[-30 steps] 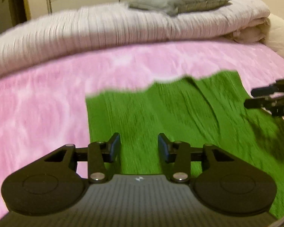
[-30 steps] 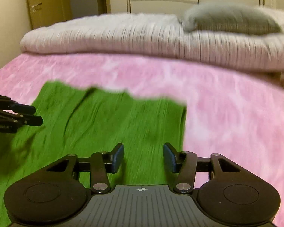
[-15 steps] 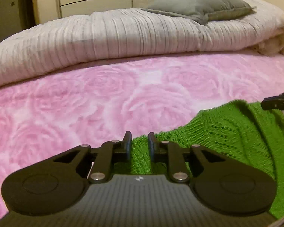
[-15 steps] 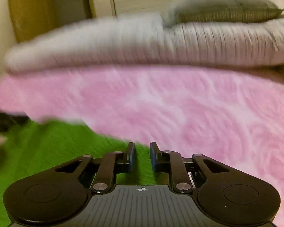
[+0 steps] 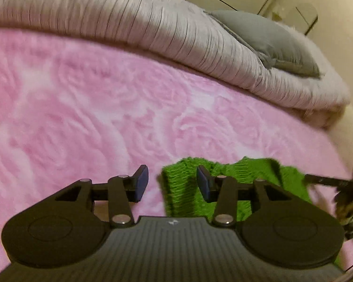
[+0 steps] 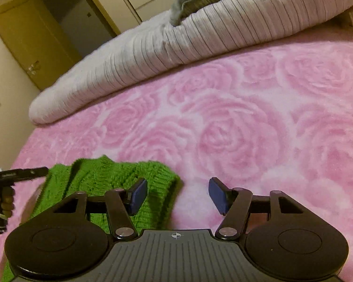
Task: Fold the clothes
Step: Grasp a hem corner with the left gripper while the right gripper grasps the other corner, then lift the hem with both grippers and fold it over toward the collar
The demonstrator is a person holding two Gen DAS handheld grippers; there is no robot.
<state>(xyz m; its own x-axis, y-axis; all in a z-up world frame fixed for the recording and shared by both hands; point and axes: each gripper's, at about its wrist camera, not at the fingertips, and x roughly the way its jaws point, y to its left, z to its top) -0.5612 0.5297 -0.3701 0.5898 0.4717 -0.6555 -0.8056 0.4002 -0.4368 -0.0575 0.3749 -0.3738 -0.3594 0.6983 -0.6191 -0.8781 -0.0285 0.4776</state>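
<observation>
A green knitted garment (image 5: 237, 188) lies folded on the pink rose-patterned bedspread (image 5: 106, 122). In the left wrist view my left gripper (image 5: 172, 183) is open over the garment's left edge, with nothing between its fingers. In the right wrist view the same garment (image 6: 106, 183) lies low and left, and my right gripper (image 6: 177, 193) is open over its right edge, holding nothing. The other gripper's fingers (image 6: 23, 173) and a hand (image 6: 2, 199) show at the far left of that view. Much of the garment is hidden behind the gripper bodies.
A rolled pale ribbed duvet (image 5: 153, 30) runs across the back of the bed with a grey pillow (image 5: 266, 40) on it. A yellow-brown door (image 6: 33, 40) and wardrobe fronts stand behind. Pink bedspread (image 6: 247, 129) stretches ahead of both grippers.
Both grippers were shut on the green garment's far edge half a second ago; now both are open and the garment lies folded shorter beneath them. Both views have tilted.
</observation>
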